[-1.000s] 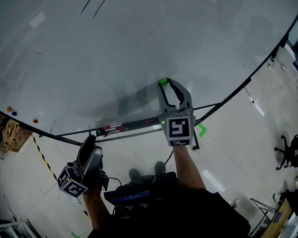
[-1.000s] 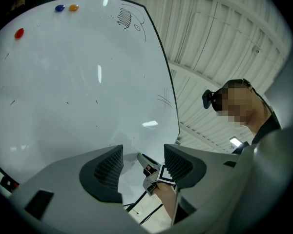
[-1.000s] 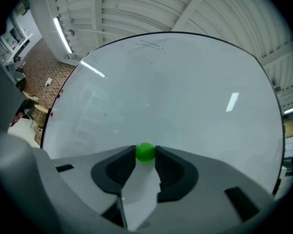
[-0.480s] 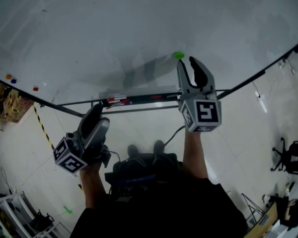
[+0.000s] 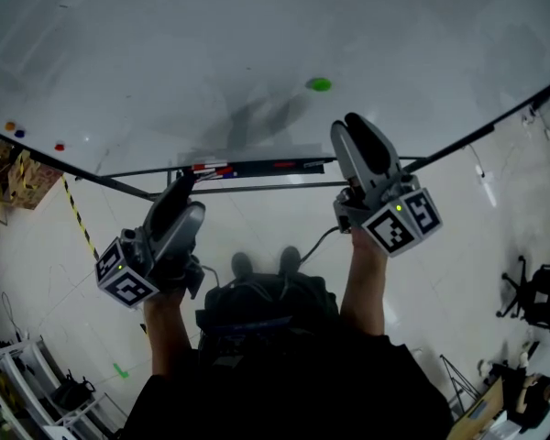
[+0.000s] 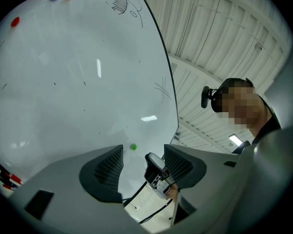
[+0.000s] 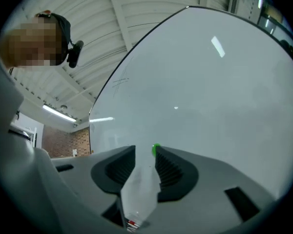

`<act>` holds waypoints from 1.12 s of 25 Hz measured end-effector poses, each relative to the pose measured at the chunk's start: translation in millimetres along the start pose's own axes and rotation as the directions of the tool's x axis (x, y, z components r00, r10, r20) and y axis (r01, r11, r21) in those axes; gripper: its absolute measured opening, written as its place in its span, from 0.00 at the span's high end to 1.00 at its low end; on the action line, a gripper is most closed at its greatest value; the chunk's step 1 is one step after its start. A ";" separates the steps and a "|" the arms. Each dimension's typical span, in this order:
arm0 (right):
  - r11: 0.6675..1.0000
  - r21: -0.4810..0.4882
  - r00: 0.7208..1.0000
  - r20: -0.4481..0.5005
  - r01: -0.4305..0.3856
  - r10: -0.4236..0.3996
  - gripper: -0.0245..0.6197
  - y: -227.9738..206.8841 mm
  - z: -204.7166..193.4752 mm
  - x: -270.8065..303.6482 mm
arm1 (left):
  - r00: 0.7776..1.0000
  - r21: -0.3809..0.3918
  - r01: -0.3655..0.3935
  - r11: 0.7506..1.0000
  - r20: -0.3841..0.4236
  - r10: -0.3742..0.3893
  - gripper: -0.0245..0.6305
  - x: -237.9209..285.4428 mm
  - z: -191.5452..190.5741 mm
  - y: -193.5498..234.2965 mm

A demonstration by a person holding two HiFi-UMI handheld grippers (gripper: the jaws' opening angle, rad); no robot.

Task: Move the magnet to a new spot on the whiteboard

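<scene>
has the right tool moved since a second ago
Yes: the right tool has backed off the green magnet it earlier enclosed, toward the marker tray, with a clear gap now.

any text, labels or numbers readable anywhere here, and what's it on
No readable words or numbers anywhere.
Whiteboard: faint pen scribbles, not legible as text.
Marker cubes: black-and-white square patterns, no letters.
Pens in the tray: print too small to read.

- Magnet (image 7: 156, 148): in the right gripper view, about half of it is hidden behind a jaw tip.
- Whiteboard (image 5: 257, 35): cut off at 12 o'clock in the head view.
- Coloured dots (image 5: 18, 133) at 9 o'clock: too small to tell.
</scene>
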State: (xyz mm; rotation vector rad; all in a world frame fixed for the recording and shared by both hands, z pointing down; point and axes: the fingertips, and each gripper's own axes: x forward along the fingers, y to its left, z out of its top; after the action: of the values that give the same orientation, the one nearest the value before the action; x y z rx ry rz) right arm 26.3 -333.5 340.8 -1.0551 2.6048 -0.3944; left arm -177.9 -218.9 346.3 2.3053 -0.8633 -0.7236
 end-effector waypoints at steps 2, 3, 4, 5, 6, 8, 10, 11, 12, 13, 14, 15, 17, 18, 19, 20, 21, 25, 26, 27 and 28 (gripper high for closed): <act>0.999 0.034 1.000 0.002 -0.024 0.024 0.73 -3.1 0.7 -7.4 | 1.000 -0.002 -0.012 1.000 0.001 0.012 0.58 3.9 -6.5 -2.8; 0.998 0.051 0.999 0.003 -0.036 0.036 0.73 -5.0 1.0 -11.2 | 1.000 -0.004 -0.019 1.000 0.002 0.019 0.58 5.7 -10.0 -4.1; 0.997 0.067 0.999 0.003 -0.048 0.048 0.73 -6.7 1.1 -14.8 | 1.000 -0.007 -0.028 1.000 0.002 0.028 0.58 7.2 -13.5 -5.5; 0.995 0.081 0.998 0.003 -0.060 0.060 0.73 -8.3 1.0 -18.1 | 0.999 -0.010 -0.037 0.999 0.003 0.037 0.58 8.6 -17.0 -6.9; 0.993 0.093 0.997 0.003 -0.072 0.072 0.73 -9.8 0.9 -21.2 | 0.999 -0.013 -0.047 0.999 0.006 0.047 0.58 9.9 -20.4 -8.4; 0.989 0.113 0.995 0.005 -0.095 0.095 0.73 -12.8 1.0 -27.6 | 0.998 -0.020 -0.062 0.998 0.012 0.063 0.58 12.4 -27.6 -12.2; 0.985 0.131 0.993 0.008 -0.114 0.114 0.73 -15.2 0.0 -34.5 | 0.997 -0.024 -0.077 0.997 0.015 0.077 0.58 13.7 -36.0 -17.3; 0.982 0.141 0.992 0.009 -0.123 0.123 0.73 -15.6 -1.4 -37.6 | 0.996 -0.021 -0.085 0.996 0.014 0.085 0.58 13.5 -40.1 -20.2; 0.980 0.151 0.991 0.011 -0.133 0.132 0.73 -15.4 -3.1 -40.2 | 0.996 -0.017 -0.092 0.996 0.012 0.092 0.58 12.8 -43.9 -23.1; 0.977 0.162 0.990 0.013 -0.142 0.142 0.73 -14.3 -4.6 -42.6 | 0.995 -0.012 -0.098 0.995 0.010 0.099 0.58 11.7 -47.1 -26.2; 0.973 0.172 0.988 0.017 -0.152 0.152 0.73 -12.4 -5.6 -45.3 | 0.995 -0.007 -0.103 0.995 0.009 0.104 0.58 10.3 -49.6 -29.3; 0.970 0.180 0.987 0.022 -0.162 0.161 0.73 -10.0 -6.2 -48.3 | 0.994 -0.002 -0.107 0.994 0.009 0.107 0.58 8.6 -51.6 -32.5; 0.966 0.190 0.984 0.034 -0.177 0.174 0.73 -4.5 -5.3 -55.7 | 0.994 0.004 -0.107 0.994 0.010 0.107 0.58 4.6 -54.1 -38.9; 0.965 0.191 0.984 0.040 -0.181 0.176 0.73 -1.6 -3.8 -60.0 | 0.995 0.006 -0.103 0.995 0.011 0.103 0.58 2.5 -54.8 -42.1; 0.964 0.191 0.983 0.045 -0.184 0.178 0.73 1.7 -1.9 -64.6 | 0.995 0.008 -0.097 0.995 0.013 0.097 0.58 0.1 -54.8 -45.4; 0.964 0.188 0.982 0.051 -0.187 0.180 0.73 5.8 0.3 -69.3 | 0.996 0.010 -0.090 0.996 0.015 0.090 0.58 -2.6 -54.3 -48.3; 0.964 0.185 0.982 0.058 -0.190 0.182 0.73 10.5 2.3 -74.3 | 0.997 0.011 -0.082 0.997 0.016 0.081 0.58 -5.9 -53.4 -51.2; 0.967 0.175 0.981 0.084 -0.186 0.173 0.73 34.3 6.0 -96.7 | 0.999 0.007 -0.040 0.999 0.013 0.040 0.58 -26.0 -53.5 -64.4; 0.968 0.172 0.982 0.087 -0.181 0.168 0.73 42.5 5.4 -102.2 | 1.000 0.003 -0.030 1.000 0.009 0.030 0.58 -33.7 -54.5 -68.0; 0.970 0.169 0.983 0.088 -0.176 0.163 0.73 51.8 3.9 -107.5 | 1.000 -0.001 -0.020 1.000 0.006 0.020 0.58 -42.4 -55.6 -71.4; 0.971 0.165 0.984 0.087 -0.170 0.157 0.73 62.1 1.5 -113.1 | 1.000 -0.006 -0.010 1.000 0.003 0.010 0.58 -52.2 -57.0 -74.5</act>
State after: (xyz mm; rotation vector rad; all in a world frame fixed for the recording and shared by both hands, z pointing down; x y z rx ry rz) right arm 65.4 -210.6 336.7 -0.7766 2.5169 -0.5199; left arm -144.6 -117.0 351.1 2.2943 -0.8718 -0.7241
